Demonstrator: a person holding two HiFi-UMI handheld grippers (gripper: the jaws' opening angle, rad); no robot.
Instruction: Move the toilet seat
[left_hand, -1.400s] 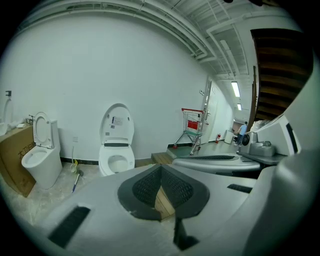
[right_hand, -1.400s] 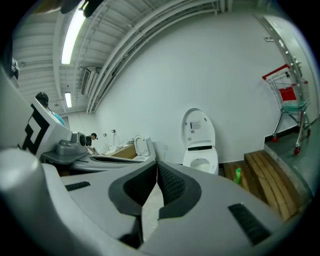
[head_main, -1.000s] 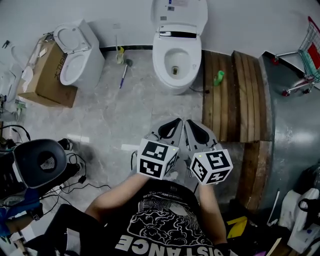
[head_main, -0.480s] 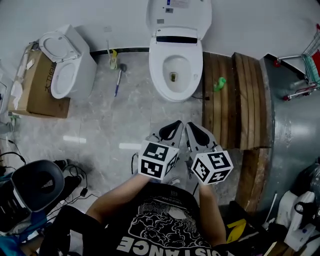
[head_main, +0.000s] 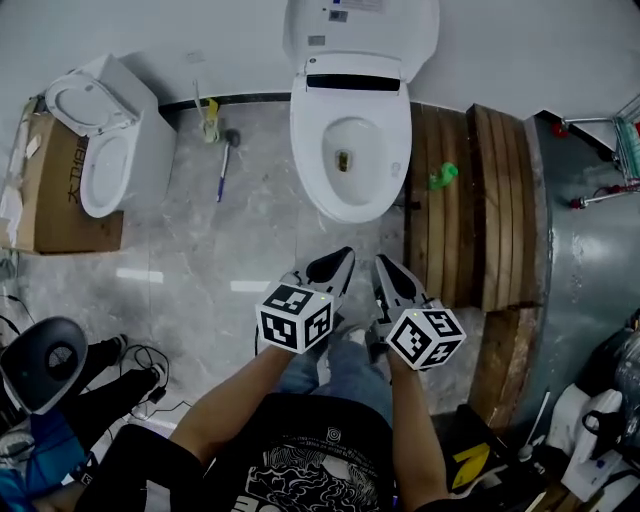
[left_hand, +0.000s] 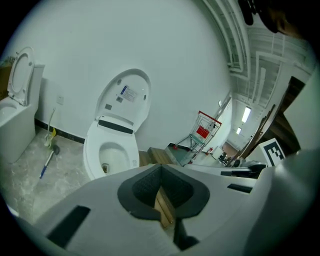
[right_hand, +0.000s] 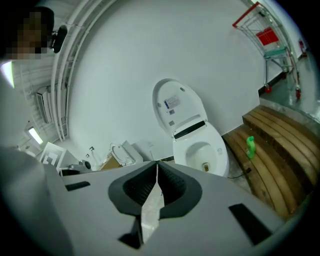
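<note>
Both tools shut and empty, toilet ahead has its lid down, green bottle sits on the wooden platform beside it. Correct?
Wrong on the lid: the head view shows the lid raised upright, leaving the bowl open. The rest holds: left tool and right tool shut and empty, green bottle on the wooden platform.

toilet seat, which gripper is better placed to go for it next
Left, narrowly: both shut grippers hang short of the toilet, but the left gripper lines up with the bowl's middle, the right gripper nearer its right side.
</note>
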